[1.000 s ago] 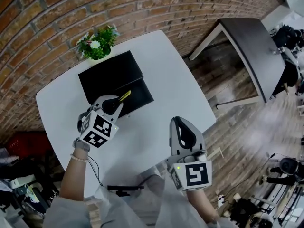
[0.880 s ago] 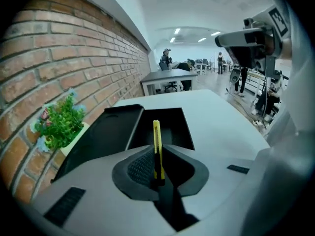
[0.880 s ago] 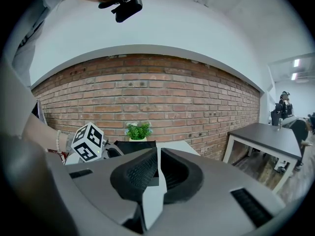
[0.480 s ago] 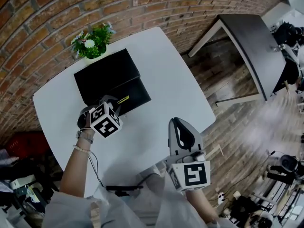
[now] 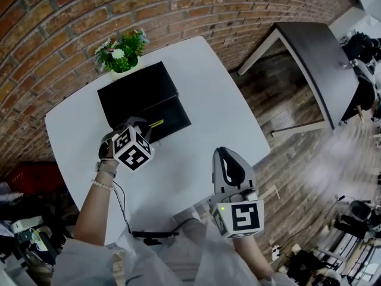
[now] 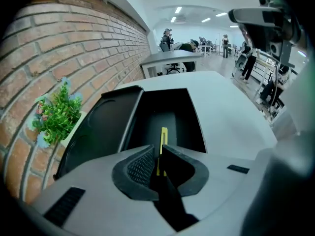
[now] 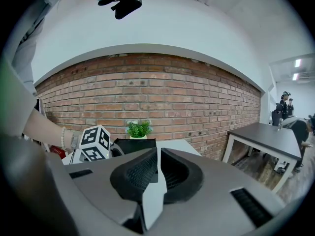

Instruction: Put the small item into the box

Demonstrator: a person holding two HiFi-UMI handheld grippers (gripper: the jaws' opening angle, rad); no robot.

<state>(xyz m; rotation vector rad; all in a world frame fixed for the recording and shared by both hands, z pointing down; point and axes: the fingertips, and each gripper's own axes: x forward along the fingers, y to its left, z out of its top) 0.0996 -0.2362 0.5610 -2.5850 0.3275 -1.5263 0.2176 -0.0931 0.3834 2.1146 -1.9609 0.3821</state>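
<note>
Over the black box (image 5: 140, 91), the left gripper (image 5: 141, 130) tilts down, clamped on a yellow item (image 6: 163, 137), perhaps a strip.

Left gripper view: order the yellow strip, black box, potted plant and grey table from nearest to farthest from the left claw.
1. The yellow strip, gripped in the left claw.
2. The black box, open, just ahead below it.
3. The potted plant, left, by the brick wall.
4. The grey table, far ahead, beyond the white table.
</note>
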